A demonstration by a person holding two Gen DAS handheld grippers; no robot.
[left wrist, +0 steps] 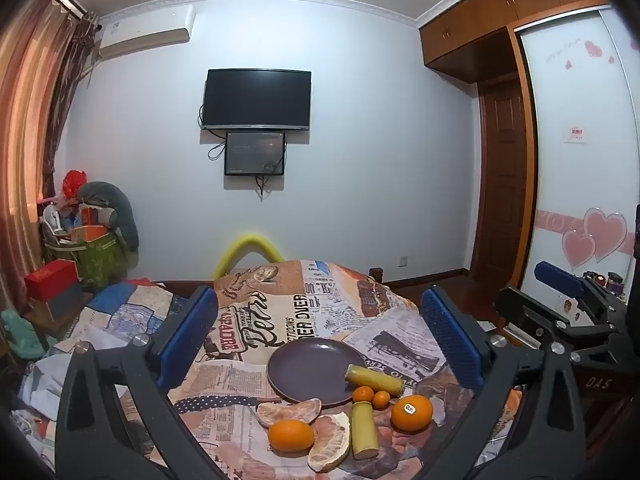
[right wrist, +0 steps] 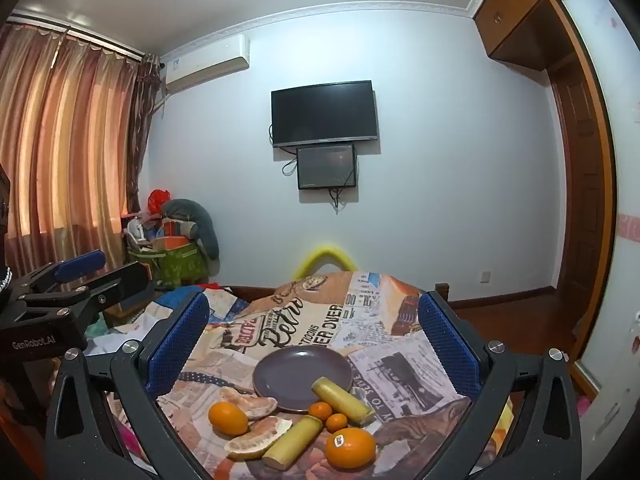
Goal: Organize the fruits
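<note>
Left wrist view, both tools (left wrist: 318,334) (right wrist: 314,338) wide and empty, plate (left wrist: 304,372) rim hidden by sugarcane (left wrist: 374,379).

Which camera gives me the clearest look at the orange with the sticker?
The right wrist view: the stickered orange sits large and unobstructed near the bottom, sticker facing the camera. The left wrist view shows it whole too, smaller and off to the right, beside the two small tangerines.

Big black words "ER OVER" printed sideways on the newspaper-print cloth (right wrist: 320,320), next to curly "Retro" lettering and red "ASPADORE". "GenRobot.AI" in white on the left gripper (right wrist: 100,276), seen from the right wrist. "DAS" on the right gripper (left wrist: 560,284). Small black sticker on one orange (left wrist: 412,412), too tiny to read.
</note>
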